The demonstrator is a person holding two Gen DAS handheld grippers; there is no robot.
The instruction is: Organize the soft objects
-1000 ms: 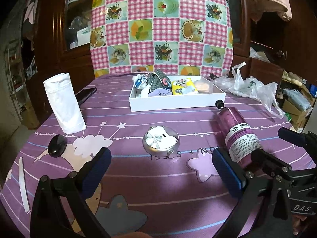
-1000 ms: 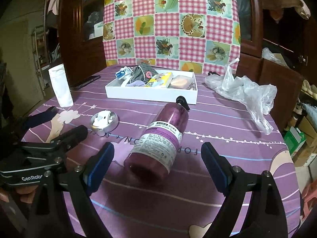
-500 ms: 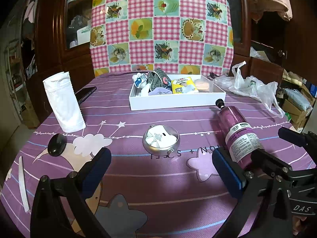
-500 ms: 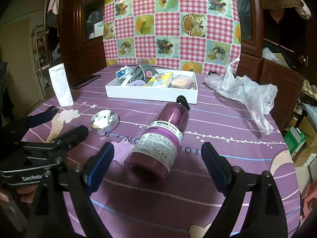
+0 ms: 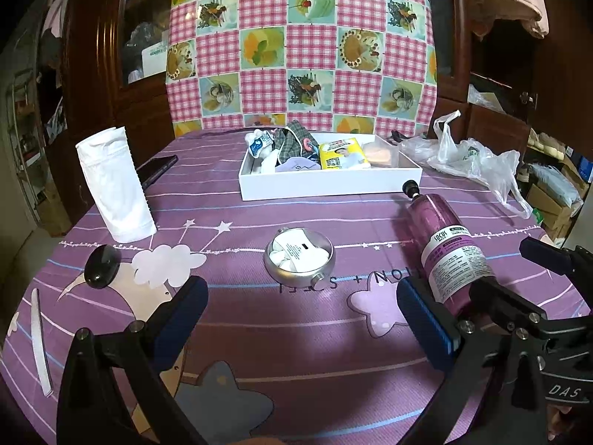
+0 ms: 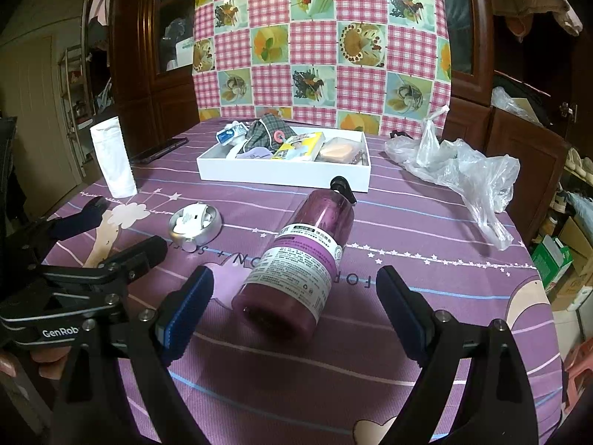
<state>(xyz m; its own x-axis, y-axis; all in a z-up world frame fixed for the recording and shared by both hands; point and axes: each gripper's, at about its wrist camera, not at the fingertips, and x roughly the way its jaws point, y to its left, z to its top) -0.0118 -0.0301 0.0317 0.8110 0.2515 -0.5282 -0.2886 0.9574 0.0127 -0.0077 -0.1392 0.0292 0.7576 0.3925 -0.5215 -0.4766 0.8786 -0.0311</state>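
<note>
A white tray [image 5: 326, 187] [image 6: 281, 177] at the far middle of the purple table holds soft items: plaid cloth [image 5: 294, 140] [image 6: 264, 130], a yellow tissue pack [image 5: 343, 154] [image 6: 302, 144] and a peach sponge [image 5: 378, 154] [image 6: 335, 150]. A white cloth roll [image 5: 115, 185] [image 6: 113, 157] stands upright at the left. My left gripper [image 5: 302, 319] is open and empty, low over the near table. My right gripper [image 6: 294, 309] is open too, its fingers either side of the base of a purple bottle [image 6: 304, 256] [image 5: 444, 248] lying on its side, not touching it.
A round metal tin [image 5: 299, 257] [image 6: 194, 222] with white pieces sits mid-table. A clear plastic bag [image 5: 467, 159] [image 6: 463, 170] lies at the right edge. A black phone [image 5: 155, 168], a black round lid [image 5: 100, 270] and a white strip [image 5: 39, 337] lie at the left.
</note>
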